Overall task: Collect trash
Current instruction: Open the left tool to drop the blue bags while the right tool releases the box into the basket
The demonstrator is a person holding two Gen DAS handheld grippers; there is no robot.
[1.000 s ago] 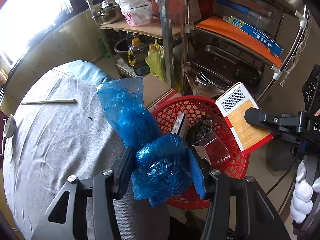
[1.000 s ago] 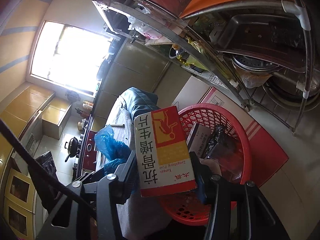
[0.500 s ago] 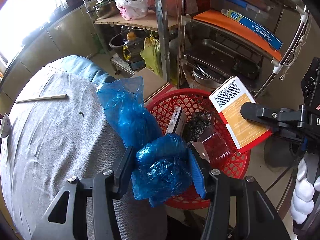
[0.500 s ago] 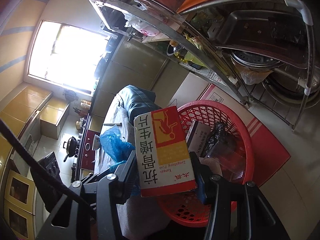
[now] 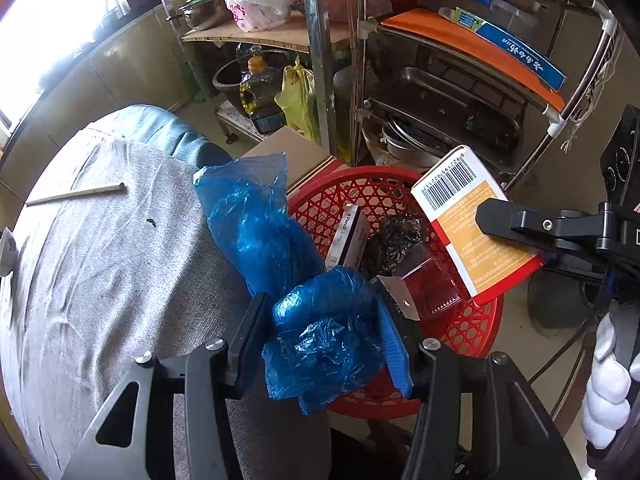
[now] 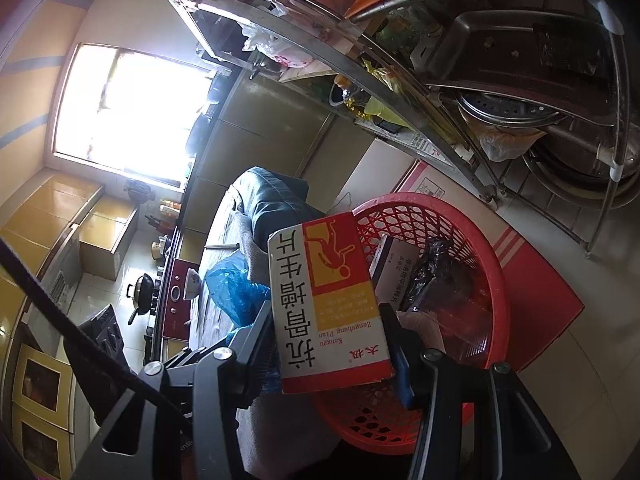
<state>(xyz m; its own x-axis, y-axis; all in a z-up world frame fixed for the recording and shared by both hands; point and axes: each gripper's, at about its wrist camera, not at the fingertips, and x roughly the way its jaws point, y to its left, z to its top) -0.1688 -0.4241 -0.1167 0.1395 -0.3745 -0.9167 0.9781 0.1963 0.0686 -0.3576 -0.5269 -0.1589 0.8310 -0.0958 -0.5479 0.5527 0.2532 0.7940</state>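
My left gripper [image 5: 326, 332] is shut on a crumpled blue plastic bag [image 5: 280, 264] at the table's edge, beside a red mesh basket [image 5: 476, 328]. My right gripper [image 6: 330, 328] is shut on a red, white and yellow medicine box [image 6: 328, 304] and holds it over the basket's rim [image 6: 500, 296]. The box also shows in the left wrist view [image 5: 468, 220], with the right gripper [image 5: 516, 224] on it. The basket holds a small white box [image 5: 348, 236], a black wrapper [image 5: 394, 240] and a clear plastic piece [image 5: 430, 288].
A table with a grey cloth [image 5: 100, 280] carries a chopstick [image 5: 76, 194]. A metal rack [image 5: 460, 112] with pans, trays and bags stands behind the basket. A cardboard box [image 5: 296, 152] sits on the floor. A blue chair back [image 5: 160, 128] is beside the table.
The left gripper with the blue bag has shifted slightly toward the basket. The right gripper holds the medicine box in nearly the same place over the basket.
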